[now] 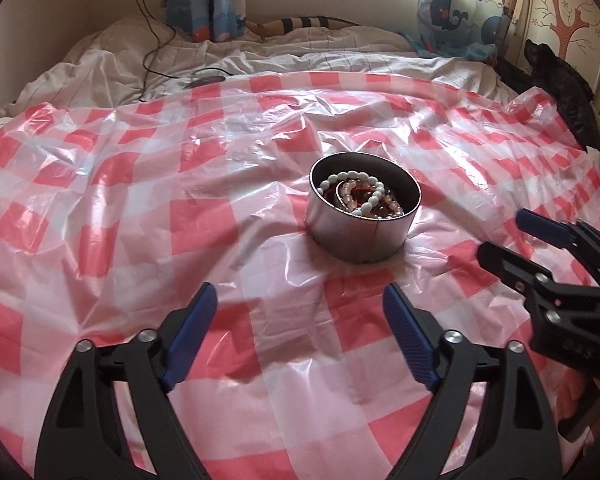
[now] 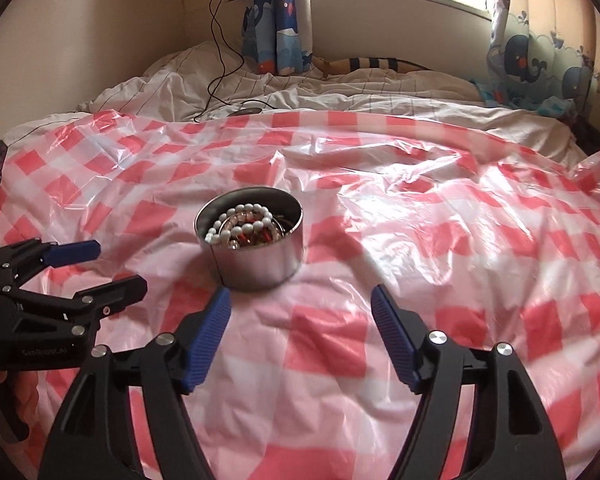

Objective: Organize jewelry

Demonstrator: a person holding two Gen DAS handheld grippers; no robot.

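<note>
A round metal tin (image 1: 364, 236) stands on the pink-and-white checked plastic sheet (image 1: 140, 208), a little ahead of both grippers. Inside it lies a tangle of white and reddish bead strings (image 1: 364, 196). My left gripper (image 1: 300, 294) is open, its blue pads wide apart with nothing between them, short of the tin. My right gripper (image 1: 506, 234) shows at the right, also open and empty. In the right wrist view the tin (image 2: 260, 268) with the beads (image 2: 244, 224) sits just beyond the open right gripper (image 2: 300, 296), and the left gripper (image 2: 120, 266) stands open at the left.
The sheet covers a bed with a rumpled white duvet (image 1: 260, 56) behind it. A black cable (image 2: 220, 60) runs from a wall socket onto the bedding. Whale-print curtains (image 2: 280, 20) hang at the back, and a dark bundle (image 1: 560, 92) lies at the far right.
</note>
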